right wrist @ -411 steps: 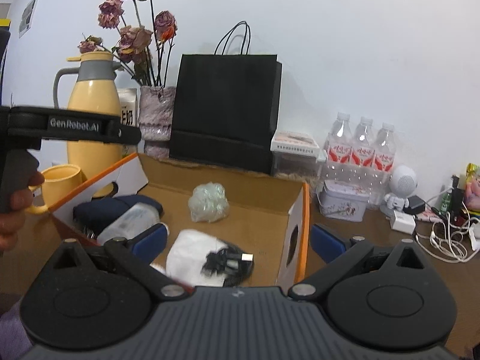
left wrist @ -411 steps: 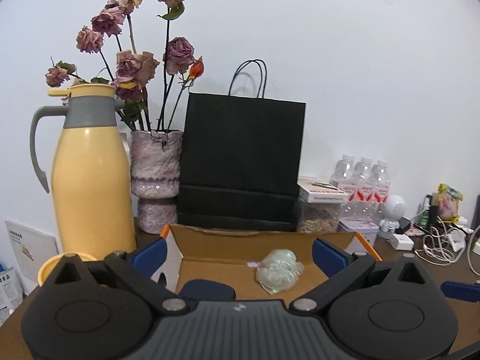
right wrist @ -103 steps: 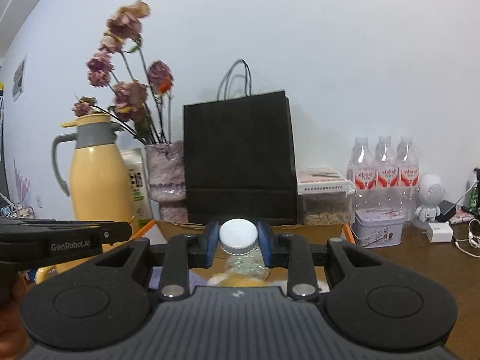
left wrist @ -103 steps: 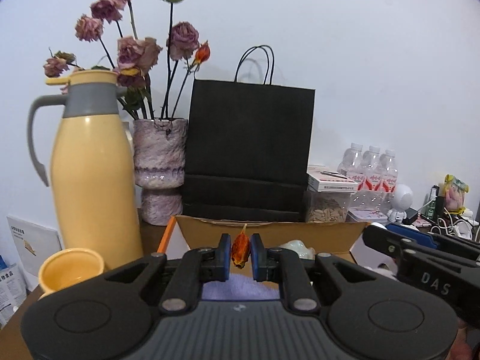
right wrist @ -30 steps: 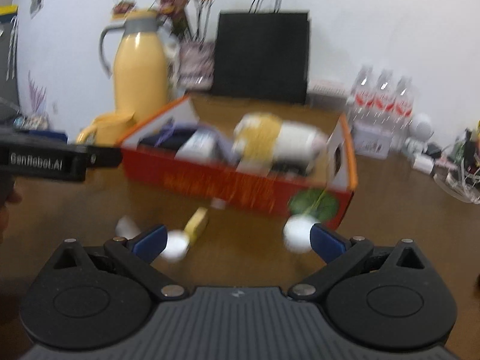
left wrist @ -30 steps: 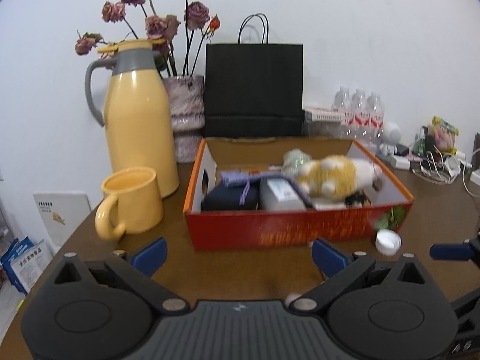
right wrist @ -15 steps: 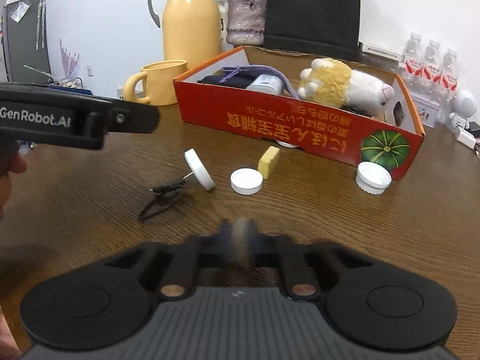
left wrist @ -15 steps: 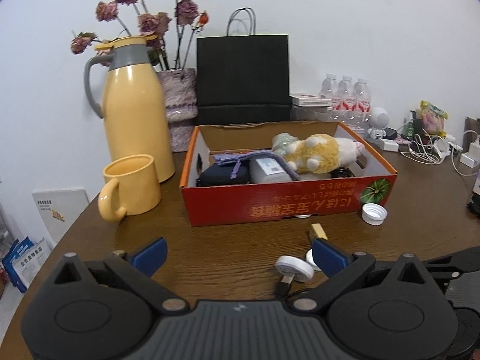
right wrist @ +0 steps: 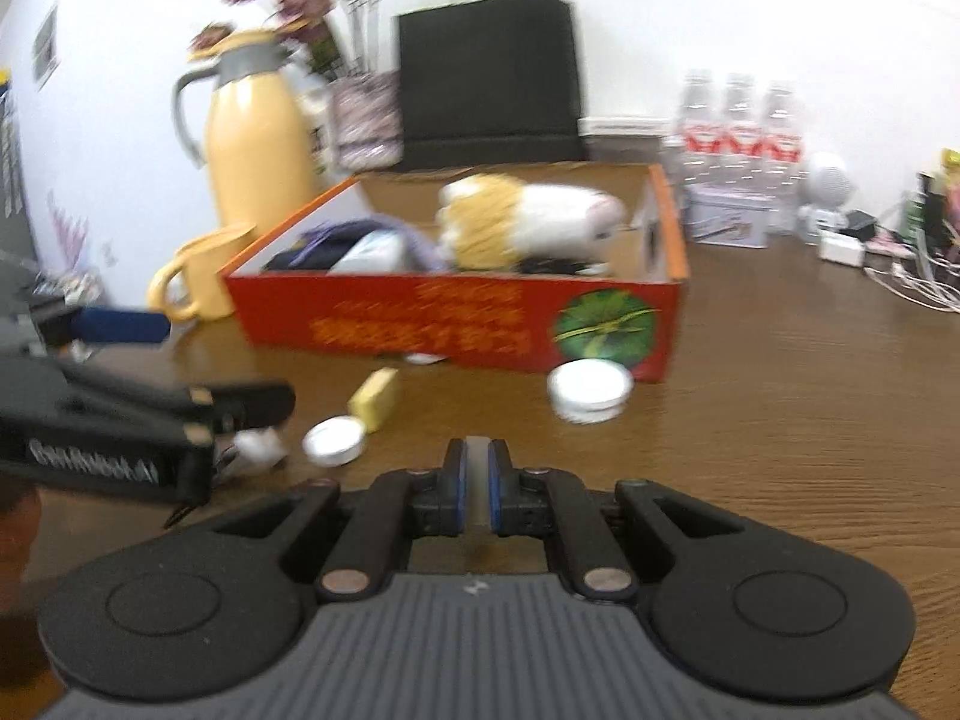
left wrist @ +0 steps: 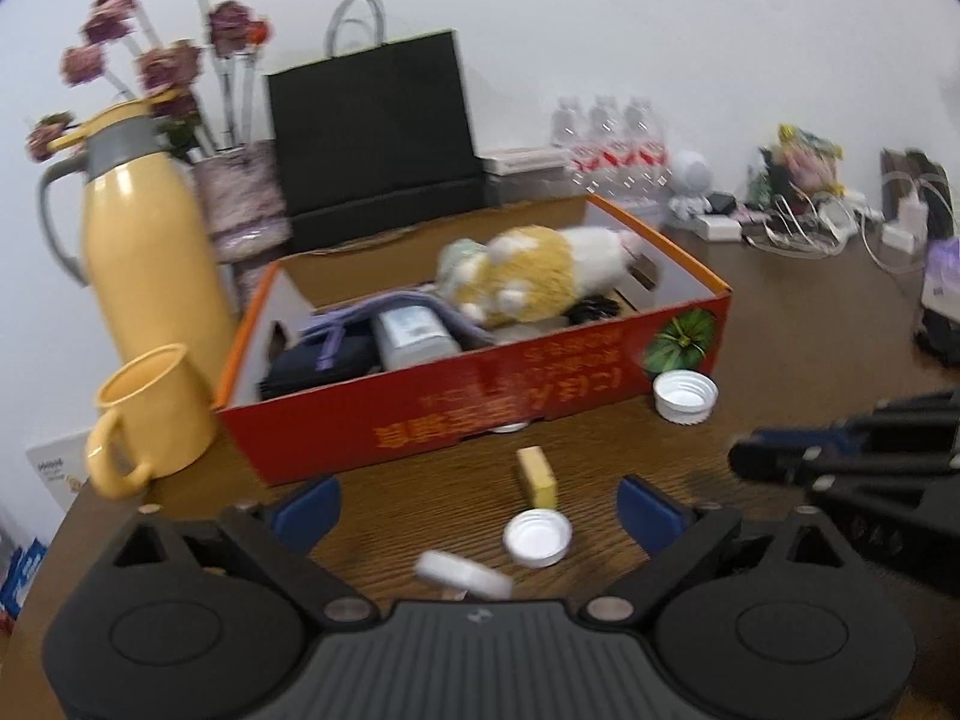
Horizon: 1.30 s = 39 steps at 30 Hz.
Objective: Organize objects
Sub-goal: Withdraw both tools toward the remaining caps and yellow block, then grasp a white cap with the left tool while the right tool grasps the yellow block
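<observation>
A: Between the wide blue pads of the left gripper [left wrist: 474,507], whose jaws are closing, what lies on the wooden table [left wrist: 810,324]?

B: A small white cap [left wrist: 537,537], open side up, with a yellow block [left wrist: 536,475] just beyond it. Nothing touches the pads. A blurred white disc [left wrist: 465,575] sits nearest the gripper body, partly cut off by it.

A: And the right gripper [right wrist: 477,492]?

B: Its jaws are pressed together with only a thin pale sliver between them; I cannot tell what that is.

A: Where is the red box [right wrist: 456,324]?

B: Ahead of both grippers. A plush toy [right wrist: 528,228] lies inside it; the other contents are too blurred to name. A larger white lid [right wrist: 590,390] rests against the box front.
</observation>
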Each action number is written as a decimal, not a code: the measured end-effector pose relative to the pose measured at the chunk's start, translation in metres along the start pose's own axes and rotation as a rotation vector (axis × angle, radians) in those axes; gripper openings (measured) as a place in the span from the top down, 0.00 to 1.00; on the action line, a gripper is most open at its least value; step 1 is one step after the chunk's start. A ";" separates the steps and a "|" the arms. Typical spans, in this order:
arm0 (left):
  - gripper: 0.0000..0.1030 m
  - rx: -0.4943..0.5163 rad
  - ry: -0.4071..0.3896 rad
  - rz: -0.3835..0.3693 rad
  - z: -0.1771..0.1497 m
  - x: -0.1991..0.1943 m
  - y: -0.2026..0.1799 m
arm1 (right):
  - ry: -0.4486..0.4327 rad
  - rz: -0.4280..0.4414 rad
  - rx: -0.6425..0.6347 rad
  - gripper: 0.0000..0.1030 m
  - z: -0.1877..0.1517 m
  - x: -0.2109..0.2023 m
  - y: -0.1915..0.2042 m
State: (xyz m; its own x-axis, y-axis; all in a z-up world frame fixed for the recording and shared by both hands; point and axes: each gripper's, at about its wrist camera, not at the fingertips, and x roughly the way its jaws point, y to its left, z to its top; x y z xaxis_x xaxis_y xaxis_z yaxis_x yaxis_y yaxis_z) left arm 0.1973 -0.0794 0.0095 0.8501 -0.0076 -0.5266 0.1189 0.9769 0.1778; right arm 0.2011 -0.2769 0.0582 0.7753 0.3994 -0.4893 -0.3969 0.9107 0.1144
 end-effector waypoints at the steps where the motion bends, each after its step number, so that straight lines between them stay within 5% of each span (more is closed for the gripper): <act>1: 0.14 0.012 0.008 -0.005 0.001 0.005 -0.004 | -0.006 -0.005 0.010 0.93 0.000 -0.001 -0.004; 6: 0.31 0.023 0.081 -0.027 -0.001 0.031 -0.013 | -0.020 -0.008 0.037 0.93 0.000 -0.001 -0.015; 12: 0.74 -0.043 0.140 -0.082 -0.008 0.042 -0.003 | -0.025 0.010 0.027 0.93 -0.001 -0.003 -0.011; 28: 0.74 -0.143 0.018 -0.091 0.006 0.012 0.014 | -0.069 0.024 0.010 0.93 0.001 -0.009 -0.004; 39: 0.74 -0.232 -0.107 -0.062 0.045 0.001 0.039 | -0.198 0.012 -0.075 0.93 0.050 -0.010 0.012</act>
State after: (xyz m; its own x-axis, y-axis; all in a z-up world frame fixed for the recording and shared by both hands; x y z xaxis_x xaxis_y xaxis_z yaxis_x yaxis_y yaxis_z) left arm 0.2259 -0.0514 0.0532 0.8956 -0.0793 -0.4377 0.0619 0.9966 -0.0538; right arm 0.2133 -0.2641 0.1077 0.8485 0.4302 -0.3082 -0.4368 0.8981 0.0511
